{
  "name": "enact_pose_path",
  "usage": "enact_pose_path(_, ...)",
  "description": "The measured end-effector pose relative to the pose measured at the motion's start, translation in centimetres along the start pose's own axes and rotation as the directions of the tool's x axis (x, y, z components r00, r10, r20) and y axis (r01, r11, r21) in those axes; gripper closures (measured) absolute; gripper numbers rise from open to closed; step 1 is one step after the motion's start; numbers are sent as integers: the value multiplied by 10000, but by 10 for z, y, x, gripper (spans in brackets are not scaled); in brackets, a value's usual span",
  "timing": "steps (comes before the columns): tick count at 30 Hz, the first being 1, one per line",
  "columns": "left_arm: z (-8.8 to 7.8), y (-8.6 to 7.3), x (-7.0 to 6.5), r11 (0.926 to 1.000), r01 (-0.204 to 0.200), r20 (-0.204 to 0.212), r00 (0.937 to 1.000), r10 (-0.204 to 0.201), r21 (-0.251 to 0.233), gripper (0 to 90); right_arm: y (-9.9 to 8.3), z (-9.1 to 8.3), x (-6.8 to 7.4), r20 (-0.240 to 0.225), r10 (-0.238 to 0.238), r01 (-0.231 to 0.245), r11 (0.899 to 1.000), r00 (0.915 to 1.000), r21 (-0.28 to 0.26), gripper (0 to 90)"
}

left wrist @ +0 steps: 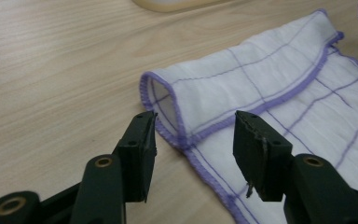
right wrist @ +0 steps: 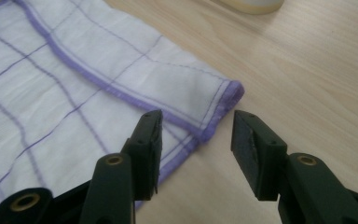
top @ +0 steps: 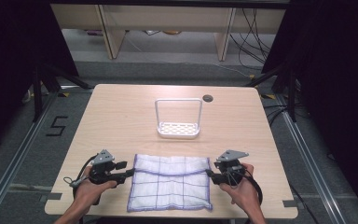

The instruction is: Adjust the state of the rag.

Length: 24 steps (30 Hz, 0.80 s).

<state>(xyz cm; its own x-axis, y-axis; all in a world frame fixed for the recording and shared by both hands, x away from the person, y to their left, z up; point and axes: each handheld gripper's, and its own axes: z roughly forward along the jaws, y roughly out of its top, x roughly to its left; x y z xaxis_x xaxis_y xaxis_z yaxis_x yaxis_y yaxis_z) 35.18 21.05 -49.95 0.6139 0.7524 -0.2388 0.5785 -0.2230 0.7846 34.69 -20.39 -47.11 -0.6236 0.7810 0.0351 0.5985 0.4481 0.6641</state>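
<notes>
We see the white cloth with purple grid lines [top: 170, 182] lying folded on the near middle of the worktop [top: 121, 116]. Our left tool [top: 131, 172] and right tool [top: 209, 173] sit at its left and right fold corners, jaws parted, gripping nothing.

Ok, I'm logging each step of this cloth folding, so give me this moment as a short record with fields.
cloth: white with purple grid, cloth lies flat near the table's front edge, far strip folded over
left tongs: left tongs open at the cloth's left folded corner, pads not pressing it
right tongs: right tongs open at the right folded corner, not gripping
rack: white rack stands mid-table, apart from the cloth
table: light wood table
</notes>
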Motion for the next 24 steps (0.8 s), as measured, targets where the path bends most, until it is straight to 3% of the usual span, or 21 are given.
enact_pose_path(1, 1, 1, 3, 10000, 64, -13, 10000, -64, 54, 484, 1, 6, -1, -30, 91, -91, 10000, 10000, 9, 539)
enact_pose_path(3, 4, 2, 5, 9998, 131, 12, 9999, -132, 156, 487, 3, 13, -2, -133, 263, -256, 9983, 9996, 517, 536)
enact_pose_path(4, 6, 3, 5, 9998, 173, 33, 9998, -173, 100, 486, 2, 17, -2, -51, 224, -222, 9990, 9997, 377, 537)
enact_pose_path(5, 7, 3, 5, 9997, 110, -4, 9999, -110, 204, 486, 4, 17, -3, -130, 302, -294, 9978, 9995, 599, 536)
enact_pose_path(12, 24, 4, 3, 9988, 130, 312, 9994, -145, 479, 529, 2, 23, -6, -202, 380, -363, 9964, 9991, 771, 547)
enact_pose_path(13, 25, 4, 3, 9988, 119, 262, 9996, -132, 485, 547, 1, 26, -9, -213, 124, -111, 9982, 9997, 583, 553)
enact_pose_path(14, 26, 4, 3, 9988, 59, 311, 9995, -74, 491, 570, 1, 25, -9, -301, 351, -330, 9971, 9989, 690, 556)
enact_pose_path(16, 28, 4, 2, 9986, -138, 375, 9992, 119, 505, 625, 1, 25, -8, -292, 628, -601, 9946, 9976, 849, 596)
enact_pose_path(20, 28, 4, -2, 9950, -750, 373, 9967, 727, 657, 798, 0, 26, -7, -385, 431, -403, 9966, 9983, 722, 766)
enact_pose_path(21, 28, 4, -3, 9958, -777, 337, 9965, 761, 490, 840, 0, 25, -8, -392, 193, -159, 9963, 9990, 849, 804)
enact_pose_path(22, 27, 5, -3, 9928, -974, 442, 9945, 944, 695, 859, 0, 26, -8, -387, 192, -162, 9970, 9991, 751, 829)
enact_pose_path(24, 27, 5, -5, 9947, -913, 557, 9945, 886, 468, 872, 2, 23, -9, -311, 120, -91, 9958, 9994, 913, 862)
